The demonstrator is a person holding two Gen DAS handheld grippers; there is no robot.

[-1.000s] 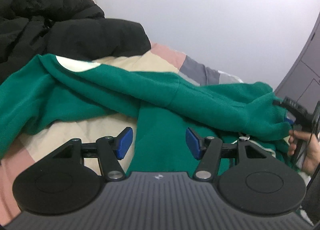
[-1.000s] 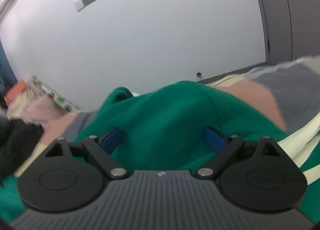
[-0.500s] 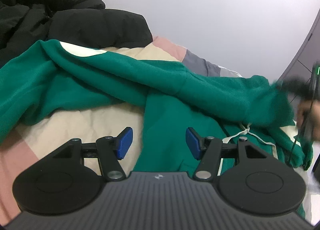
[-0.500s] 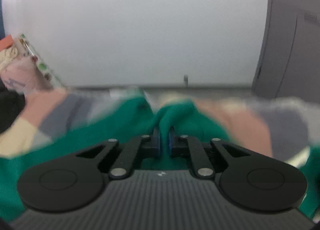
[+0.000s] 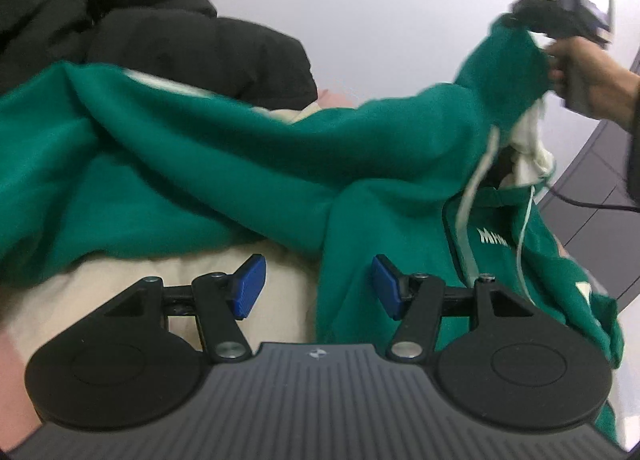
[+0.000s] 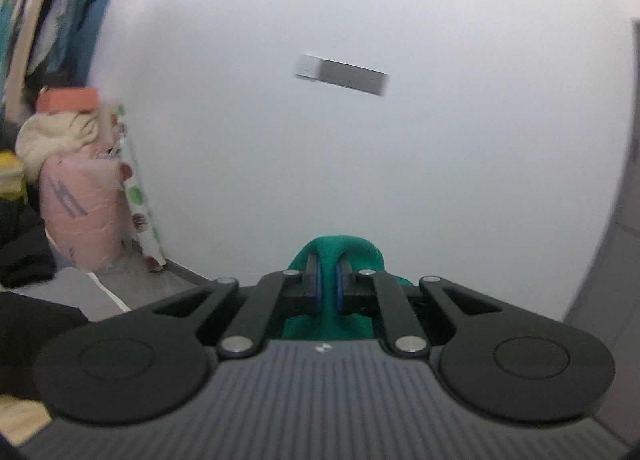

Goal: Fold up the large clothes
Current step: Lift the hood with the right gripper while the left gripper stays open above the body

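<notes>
Two claws work one green hoodie [image 5: 224,164] sprawled across the bed [image 5: 120,288]: the right claw [image 6: 328,284], clamped on its fabric, holds that end high at far right. The left claw [image 5: 316,286] hangs half open and empty, the hoodie's hanging body just right of its gap, its sleeve running away to the left.

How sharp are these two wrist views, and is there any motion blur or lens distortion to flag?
Left wrist view: tongs sharp, green hoodie softly smeared, the hand holding the right tongs blurred. Right wrist view: wall plate and pink bundle streaked, pinched green fabric crisp. Both show fisheye bending at the edges.
</notes>
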